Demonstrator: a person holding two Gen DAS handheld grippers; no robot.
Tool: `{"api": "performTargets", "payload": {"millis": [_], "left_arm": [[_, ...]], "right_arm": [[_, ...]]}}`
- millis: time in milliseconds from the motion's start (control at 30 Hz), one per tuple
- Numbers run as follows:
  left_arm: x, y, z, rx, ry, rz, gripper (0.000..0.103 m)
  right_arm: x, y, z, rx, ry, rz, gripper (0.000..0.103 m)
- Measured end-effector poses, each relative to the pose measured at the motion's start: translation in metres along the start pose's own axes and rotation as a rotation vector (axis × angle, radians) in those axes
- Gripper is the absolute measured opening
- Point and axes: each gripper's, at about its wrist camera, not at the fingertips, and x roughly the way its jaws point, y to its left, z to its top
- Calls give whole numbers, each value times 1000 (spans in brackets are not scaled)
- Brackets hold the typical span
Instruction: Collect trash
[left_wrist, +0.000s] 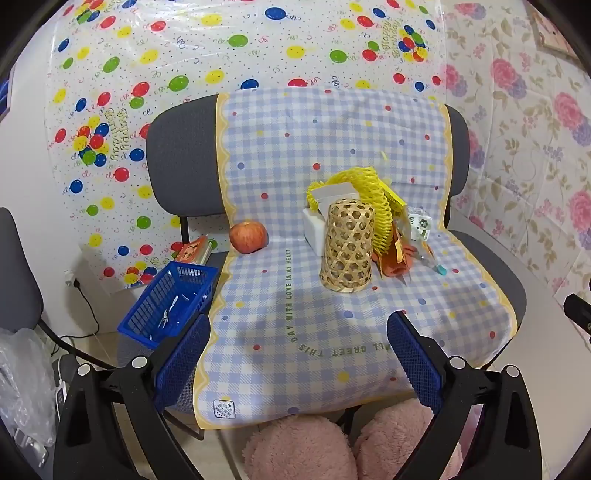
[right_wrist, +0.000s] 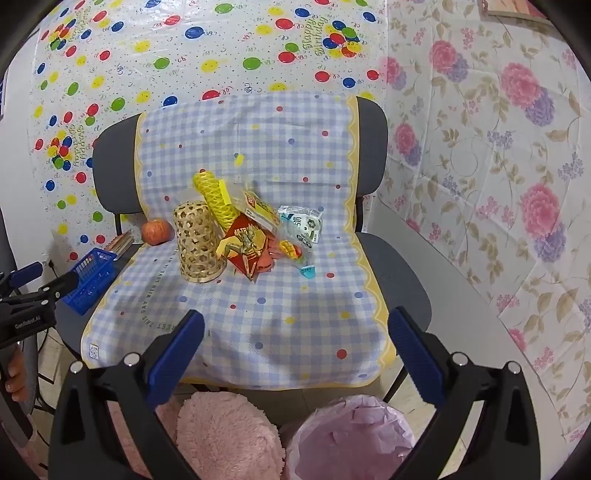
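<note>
Both of my grippers hang in front of a grey chair (left_wrist: 177, 155) draped with a checked cloth (left_wrist: 295, 295), and neither holds anything. My left gripper (left_wrist: 301, 354) has its fingers spread wide, the blue pads (left_wrist: 183, 354) standing apart over the front edge of the cloth. My right gripper (right_wrist: 295, 350) is likewise spread wide with nothing between its pads.

I see the trash in a heap at the back of the seat, well ahead of both pairs of fingers: a yellow foam net (left_wrist: 373, 199), a red and yellow wrapper (right_wrist: 245, 243), a small drink carton (right_wrist: 303, 225) and a clear plastic bag (right_wrist: 295, 254) with a blue tip. A white box (left_wrist: 314, 229) sits behind an upside-down woven basket (left_wrist: 347, 251), which stands just beside the heap on its left. An apple (left_wrist: 248, 236) lies further left, apart from the heap, near the edge of the cloth. A blue plastic basket (left_wrist: 170, 299) sits at the left side of the chair, near my left gripper's left finger. Below my right gripper I see a bin lined with a pink bag (right_wrist: 351, 439), next to fluffy pink slippers (right_wrist: 225, 435).
</note>
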Motion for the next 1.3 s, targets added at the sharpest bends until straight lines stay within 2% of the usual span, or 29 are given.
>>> {"api": "performTargets", "payload": {"millis": [733,1300], "left_arm": [[0,0,1,0,1,0,95],[0,0,1,0,2,-1,95]], "right_arm": [[3,6,-4,1,8,4,97],[4,10,-7,-18,-22,-1,97]]}}
